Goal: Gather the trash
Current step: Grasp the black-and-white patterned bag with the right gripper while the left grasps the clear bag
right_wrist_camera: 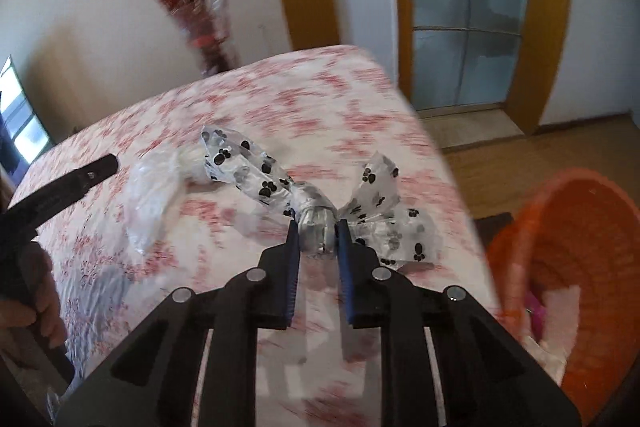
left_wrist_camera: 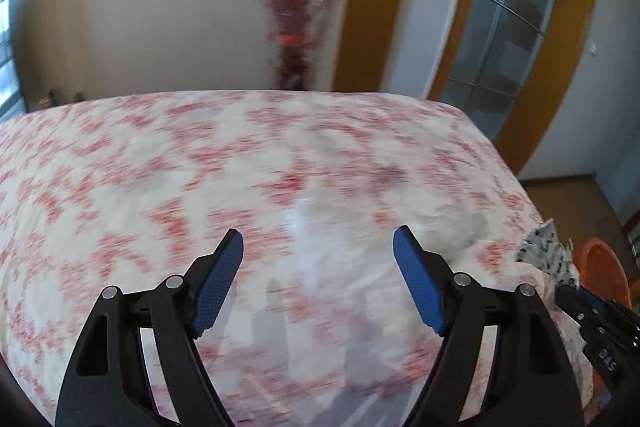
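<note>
My right gripper (right_wrist_camera: 317,227) is shut on a crumpled paw-print plastic wrapper (right_wrist_camera: 256,171), held above the table's right part; the wrapper also shows at the right edge of the left wrist view (left_wrist_camera: 546,251). A clear crumpled plastic bag (right_wrist_camera: 150,195) lies on the red-and-white tablecloth (right_wrist_camera: 320,99) to the left of it. My left gripper (left_wrist_camera: 318,247) is open and empty over the tablecloth (left_wrist_camera: 160,167); it shows in the right wrist view (right_wrist_camera: 92,171) at the left. A whitish crumpled piece (left_wrist_camera: 448,227) lies just beyond its right finger.
An orange basket (right_wrist_camera: 560,235) with some trash inside stands on the floor right of the table, also seen in the left wrist view (left_wrist_camera: 600,275). A vase of red branches (left_wrist_camera: 296,27) stands behind the table. A glass door (right_wrist_camera: 468,11) is at the back right.
</note>
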A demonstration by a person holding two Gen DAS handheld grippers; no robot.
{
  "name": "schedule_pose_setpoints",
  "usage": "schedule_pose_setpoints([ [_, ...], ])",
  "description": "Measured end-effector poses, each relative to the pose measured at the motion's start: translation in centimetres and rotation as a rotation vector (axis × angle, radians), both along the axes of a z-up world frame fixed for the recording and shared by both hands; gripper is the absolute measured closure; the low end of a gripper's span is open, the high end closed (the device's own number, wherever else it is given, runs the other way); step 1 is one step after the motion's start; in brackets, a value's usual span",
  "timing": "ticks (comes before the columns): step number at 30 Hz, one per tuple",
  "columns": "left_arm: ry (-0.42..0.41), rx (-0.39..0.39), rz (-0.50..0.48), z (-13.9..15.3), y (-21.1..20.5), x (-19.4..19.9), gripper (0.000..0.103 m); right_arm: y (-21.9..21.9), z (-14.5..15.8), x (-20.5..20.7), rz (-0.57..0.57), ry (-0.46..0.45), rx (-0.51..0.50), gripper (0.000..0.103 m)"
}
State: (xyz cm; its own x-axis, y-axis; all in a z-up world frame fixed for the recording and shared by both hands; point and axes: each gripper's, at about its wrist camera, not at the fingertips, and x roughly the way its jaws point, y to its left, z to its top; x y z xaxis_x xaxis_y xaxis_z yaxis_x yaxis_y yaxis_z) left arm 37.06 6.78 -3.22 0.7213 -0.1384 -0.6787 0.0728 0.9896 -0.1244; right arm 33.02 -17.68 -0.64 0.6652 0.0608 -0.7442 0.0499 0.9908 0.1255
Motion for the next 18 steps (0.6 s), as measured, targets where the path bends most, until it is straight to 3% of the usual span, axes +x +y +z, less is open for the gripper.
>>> schedule_pose_setpoints([
  [5,0.026,0.034,-0.058,-0.8,-3.9,1.8,0.026,-2.5,0.8,-1.5,-0.034,-0.017,0.016,0.084],
  [15,0.081,0.092,-0.132,-2.3,-7.6,2.8,0.026,-4.5,0.9,-2.5,-0.059,-0.013,0.049,0.084],
  [18,0.099,0.09,-0.155,-2.5,-8.0,3.0,0.037,-4.4,0.9,-2.7,-0.057,-0.012,0.053,0.084],
])
